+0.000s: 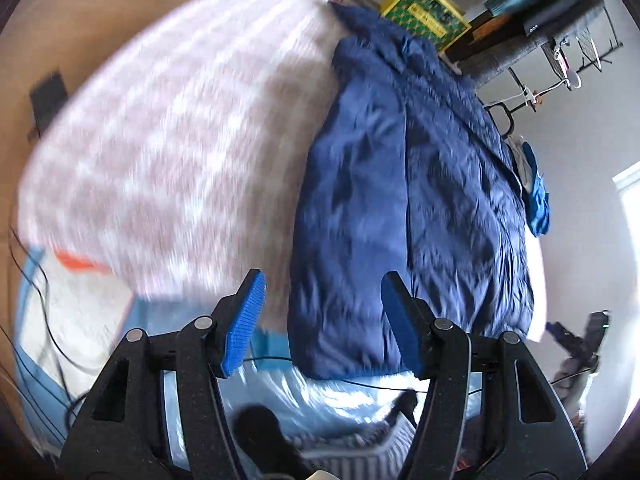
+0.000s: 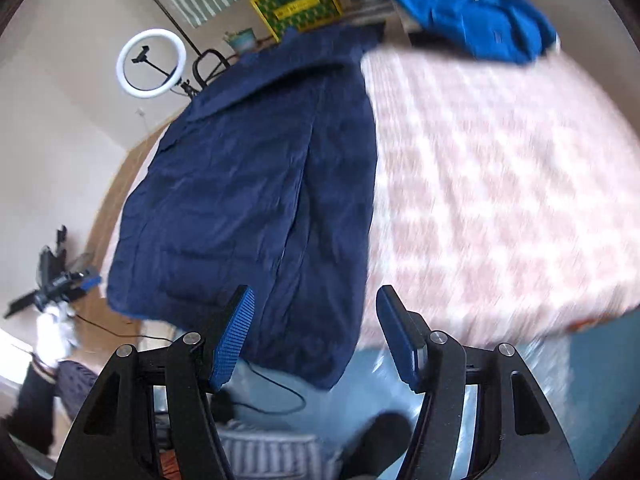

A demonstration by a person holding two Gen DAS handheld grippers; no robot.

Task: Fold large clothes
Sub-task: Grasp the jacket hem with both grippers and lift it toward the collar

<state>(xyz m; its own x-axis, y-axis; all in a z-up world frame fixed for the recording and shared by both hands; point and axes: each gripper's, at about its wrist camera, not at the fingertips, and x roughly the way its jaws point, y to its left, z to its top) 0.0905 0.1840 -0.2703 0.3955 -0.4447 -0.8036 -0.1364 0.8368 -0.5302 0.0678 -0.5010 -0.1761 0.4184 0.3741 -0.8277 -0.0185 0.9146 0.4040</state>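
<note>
text: none legible | yellow crate (image 1: 426, 14): label strip, perhaps lettering, too blurred to read

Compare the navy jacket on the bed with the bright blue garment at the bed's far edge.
The navy jacket is dark blue; the bright blue garment is a far lighter, vivid blue. The navy jacket lies spread flat lengthwise along one side of the bed, its hem hanging over the near edge; the bright blue garment sits bunched at the far end. The navy jacket covers much more of the bed. Both rest on the pink checked cover, untouched by either tool.
</note>
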